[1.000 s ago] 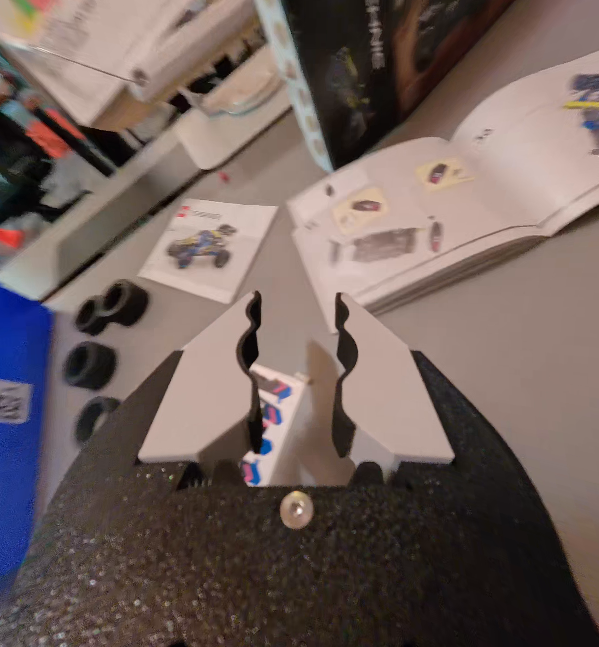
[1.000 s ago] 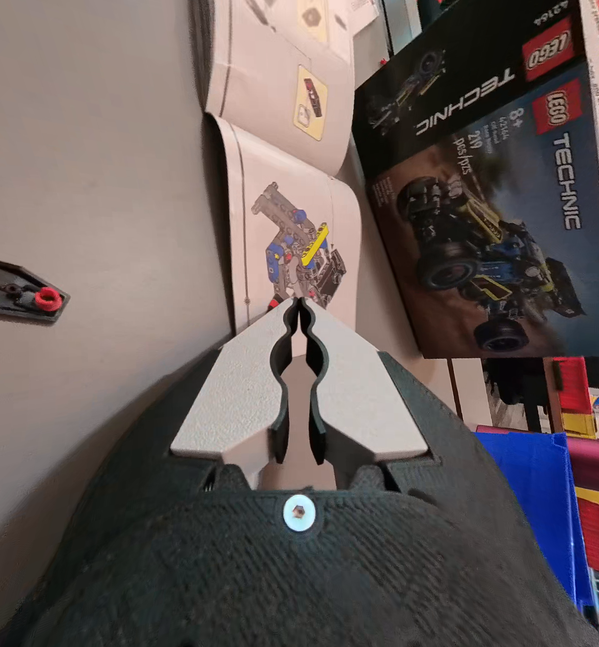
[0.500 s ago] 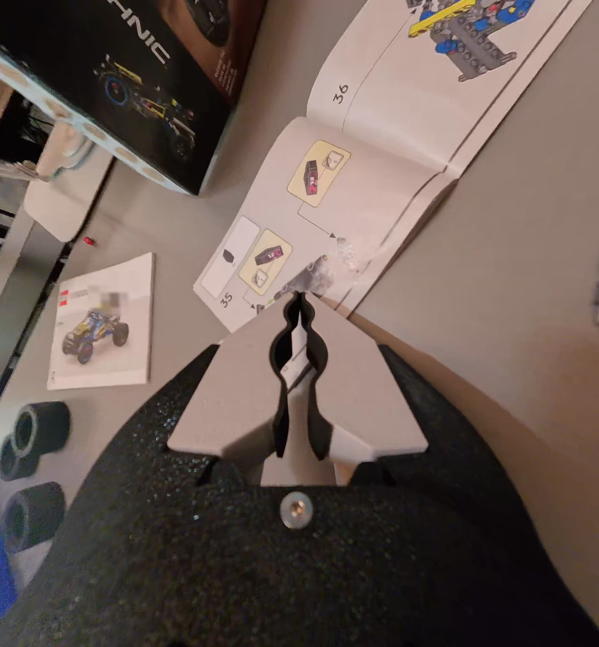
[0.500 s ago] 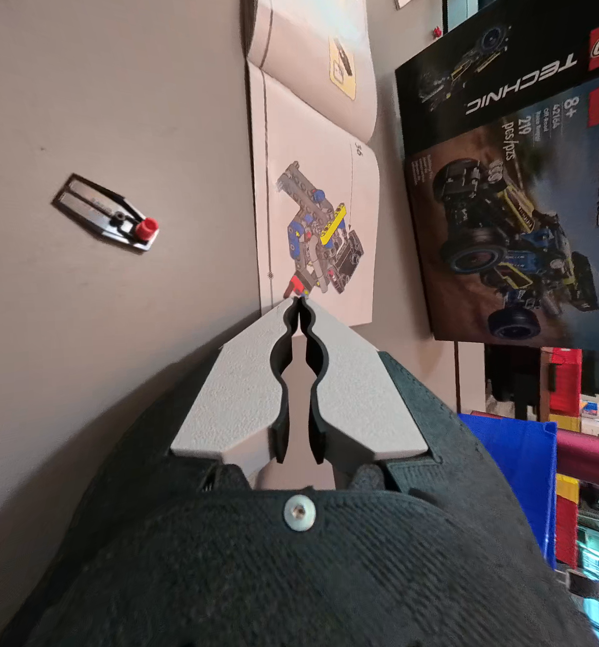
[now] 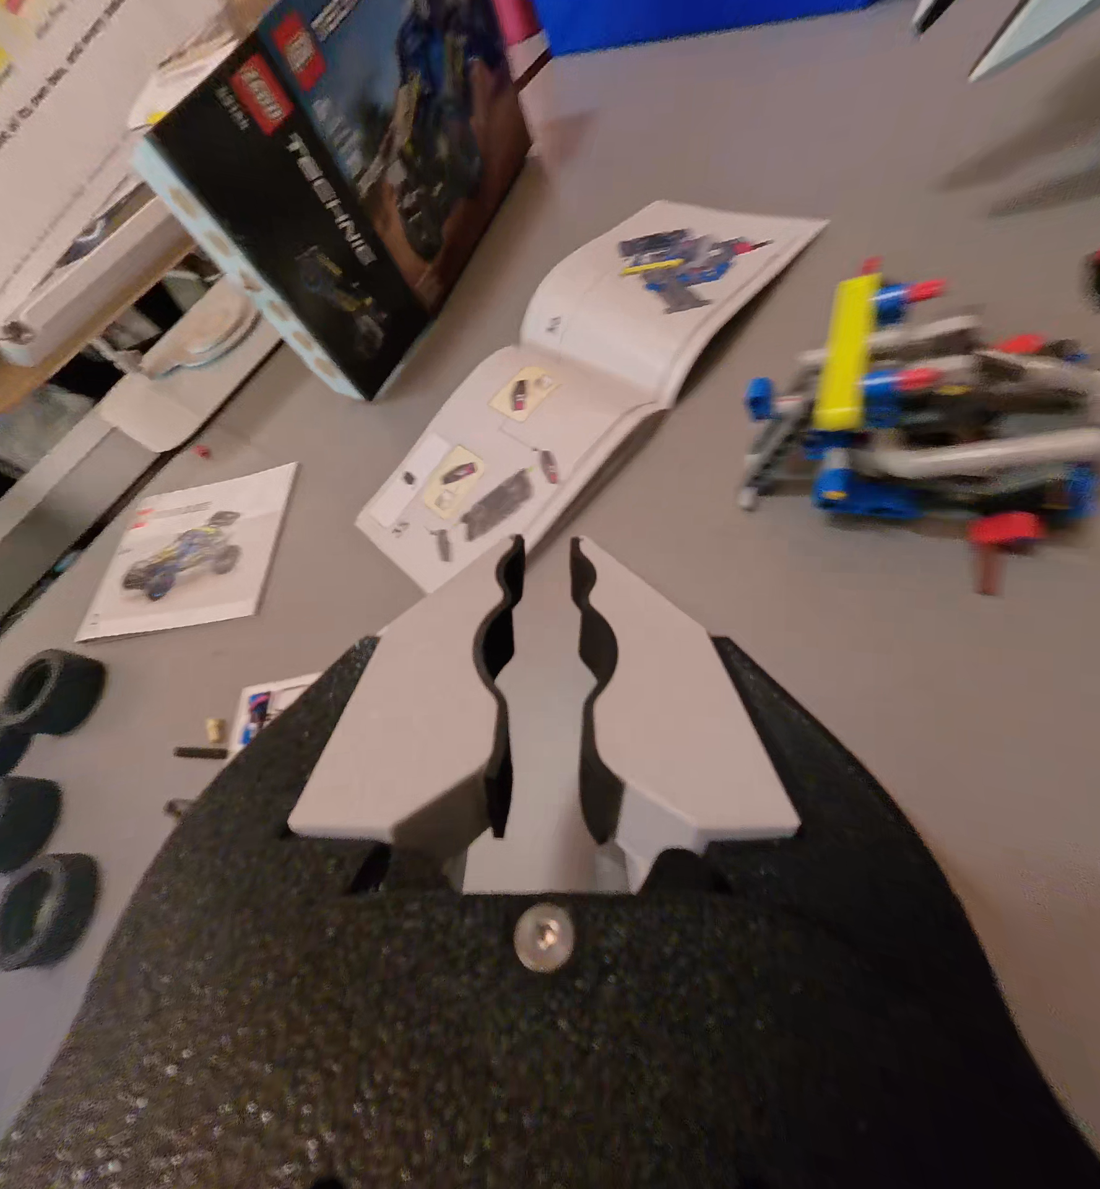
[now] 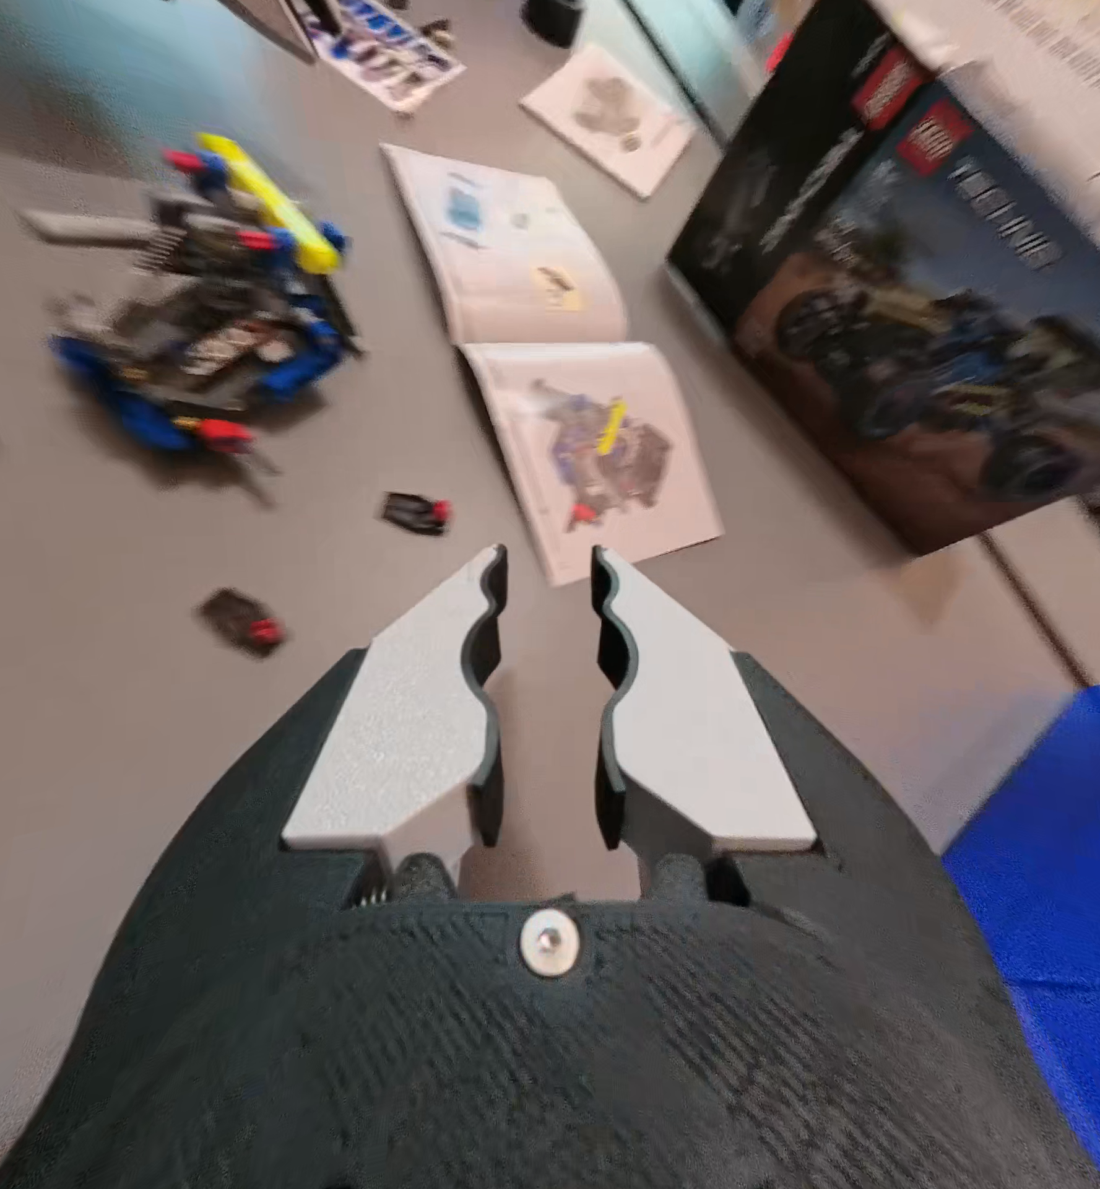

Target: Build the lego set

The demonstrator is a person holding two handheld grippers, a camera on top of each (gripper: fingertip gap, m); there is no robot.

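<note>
**Hovering over a half-built brick car, both hands empty**

Hovering above the grey table (image 5: pixel 856 708), the left hand-held gripper (image 5: pixel 546 547) has its fingers a narrow way apart with nothing between them, just bare table showing through. Its tips point at the near corner of the open manual (image 5: pixel 534 450), which is the closest thing to it. A smaller booklet (image 5: pixel 193 553) lies off to the left, four black tyres (image 5: pixel 26 804) sit along the left edge, and the set's box (image 5: pixel 354 212) stands behind the manual. The half-built car (image 5: pixel 920 418), blue and grey with a yellow beam, sits well to the right.

The right hand-held gripper (image 6: pixel 548 553) is a bit wider open and also empty. It's near the manual's (image 6: pixel 598 450) lower corner, with two small black pieces with red pins (image 6: pixel 415 511) (image 6: pixel 241 621) on the table to its left. The car (image 6: pixel 213 302) is further back left, the box (image 6: pixel 920 322) on the right, and something blue (image 6: pixel 1061 901) at the right edge. Everything's pretty blurry.
</note>
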